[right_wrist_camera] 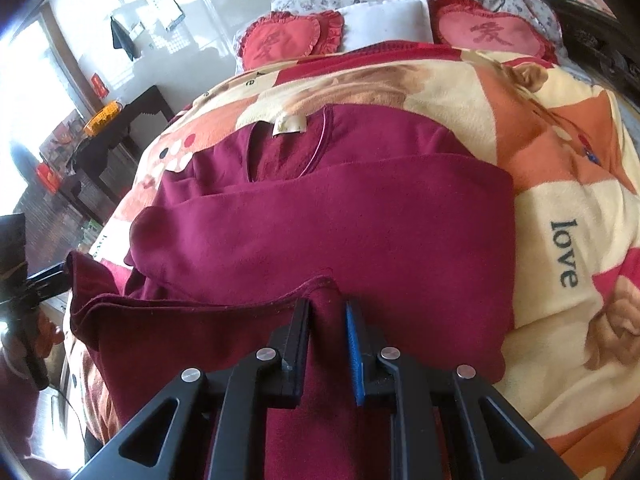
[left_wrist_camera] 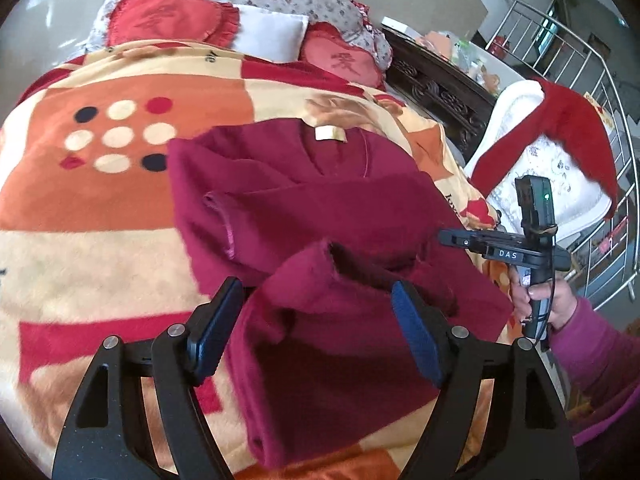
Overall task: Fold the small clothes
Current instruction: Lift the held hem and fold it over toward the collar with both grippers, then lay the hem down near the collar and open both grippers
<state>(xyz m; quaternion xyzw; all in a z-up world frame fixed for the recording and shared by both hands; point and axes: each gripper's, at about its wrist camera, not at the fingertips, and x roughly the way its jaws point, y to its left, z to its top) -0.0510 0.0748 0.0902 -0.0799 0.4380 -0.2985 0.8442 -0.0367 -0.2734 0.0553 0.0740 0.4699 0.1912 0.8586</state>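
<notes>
Two grippers over maroon sweater (left_wrist_camera: 320, 208) on bed blanket (left_wrist_camera: 100, 220). Left gripper (left_wrist_camera: 316, 320): jaws spread, cloth between. Right gripper (right_wrist_camera: 328, 320): jaws pinching sweater fold.

A top (left_wrist_camera: 320, 208) lies on a blanket (left_wrist_camera: 100, 208) that covers the bed, with its neck tag (left_wrist_camera: 329, 134) at the far end, toward the pillows (left_wrist_camera: 264, 32) behind it. In the left wrist view, the left gripper (left_wrist_camera: 316, 320) has its two fingers spread on each side of a raised fold at the near end of the top, and the person's hand (left_wrist_camera: 540, 300) with the other gripper is off to the right. In the right wrist view, the right gripper (right_wrist_camera: 328, 320) pinches the near edge of the top between its fingers, and a word (right_wrist_camera: 564, 252) on the blanket is to the right of the top.
</notes>
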